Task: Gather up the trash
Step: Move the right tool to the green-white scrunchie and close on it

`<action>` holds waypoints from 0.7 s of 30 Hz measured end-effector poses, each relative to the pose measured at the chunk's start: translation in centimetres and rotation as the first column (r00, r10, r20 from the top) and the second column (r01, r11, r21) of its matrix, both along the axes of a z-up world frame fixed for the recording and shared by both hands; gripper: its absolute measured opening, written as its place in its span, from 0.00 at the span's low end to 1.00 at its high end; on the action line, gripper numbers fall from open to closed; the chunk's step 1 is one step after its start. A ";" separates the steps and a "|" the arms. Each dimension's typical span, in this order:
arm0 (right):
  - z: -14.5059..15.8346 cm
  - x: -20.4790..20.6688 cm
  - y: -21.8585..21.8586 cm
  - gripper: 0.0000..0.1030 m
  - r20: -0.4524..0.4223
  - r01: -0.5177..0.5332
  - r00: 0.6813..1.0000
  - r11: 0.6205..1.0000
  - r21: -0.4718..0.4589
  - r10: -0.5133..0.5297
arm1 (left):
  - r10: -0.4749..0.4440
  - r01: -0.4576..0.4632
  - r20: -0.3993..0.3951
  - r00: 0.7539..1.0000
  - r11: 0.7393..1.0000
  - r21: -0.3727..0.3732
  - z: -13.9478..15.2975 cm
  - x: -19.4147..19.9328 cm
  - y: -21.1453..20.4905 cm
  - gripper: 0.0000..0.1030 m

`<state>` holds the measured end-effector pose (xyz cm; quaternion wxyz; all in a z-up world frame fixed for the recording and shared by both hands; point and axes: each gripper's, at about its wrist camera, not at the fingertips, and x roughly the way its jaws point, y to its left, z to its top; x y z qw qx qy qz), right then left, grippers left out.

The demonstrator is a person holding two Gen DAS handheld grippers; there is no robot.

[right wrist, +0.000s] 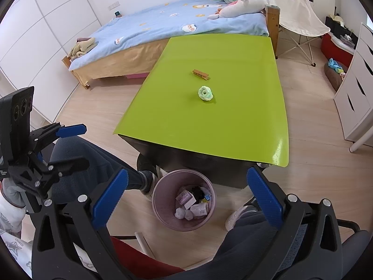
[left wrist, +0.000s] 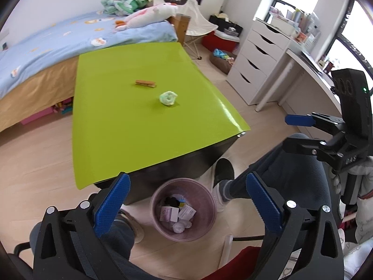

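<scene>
While both tools hang above our lap: we have nothing in either one, and two scraps wait on the worktop (right wrist: 233, 121).
Left hand-held gripper (left wrist: 186, 207): its blue pads (left wrist: 112, 205) stand wide apart, empty, with the bin straight below in its own view.
Right hand-held gripper (right wrist: 188, 200): likewise spread wide and empty, over the same bin.
Trash left: a crumpled pale-green wad (right wrist: 205, 93) near the middle of the worktop, and a wooden clothespin (right wrist: 201, 74) just beyond it on the far side, the two apart.
Bin (right wrist: 160, 212): pinkish, on the floor at the near edge of the worktop, between our feet, already holding small boxes and white wads.
Our approach: we judge the wad the easier first pick, being nearer; we come down over it and close gently, since it looks soft.
Clothespin: we would turn the pads across its narrow width, as it lies low and flat.
Surface: glossy lime-green sheet whose near corners overhang a dark base; things may slide on it.
Room: bed (left wrist: 46, 46) with blue cover and plush toys at far left, folding chair (right wrist: 296, 16) at far, white drawers (left wrist: 254, 63) at right, pale wood floor.
</scene>
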<state>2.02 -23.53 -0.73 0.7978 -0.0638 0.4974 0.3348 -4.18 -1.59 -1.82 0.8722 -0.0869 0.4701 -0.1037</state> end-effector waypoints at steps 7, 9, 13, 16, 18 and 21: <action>-0.1 0.1 0.2 0.97 -0.001 -0.007 1.000 1.000 0.004 0.007 | 0.026 -0.026 -0.001 1.000 1.000 0.009 0.1 0.2 0.7 0.93; -0.1 0.1 0.2 0.97 0.000 -0.007 1.000 1.000 0.004 0.007 | 0.032 -0.032 -0.001 0.999 0.999 0.009 0.2 0.2 0.8 0.93; 0.0 0.1 0.3 0.97 0.002 -0.008 1.000 1.000 0.006 0.008 | 0.037 -0.037 -0.003 0.999 0.999 0.007 0.1 0.3 0.9 0.93; -0.1 0.2 0.4 0.97 0.002 -0.010 1.000 1.000 0.007 0.010 | 0.045 -0.045 -0.006 0.999 0.999 0.003 0.0 0.5 1.2 0.93; -0.1 0.4 0.5 0.97 0.004 -0.010 1.000 1.000 0.005 0.010 | 0.050 -0.050 -0.006 0.999 0.999 -0.003 0.0 0.7 1.5 0.93; 0.1 1.1 1.1 0.97 0.006 -0.012 1.000 1.000 0.004 0.012 | 0.058 -0.058 -0.004 0.998 0.998 -0.004 -0.1 1.1 1.9 0.93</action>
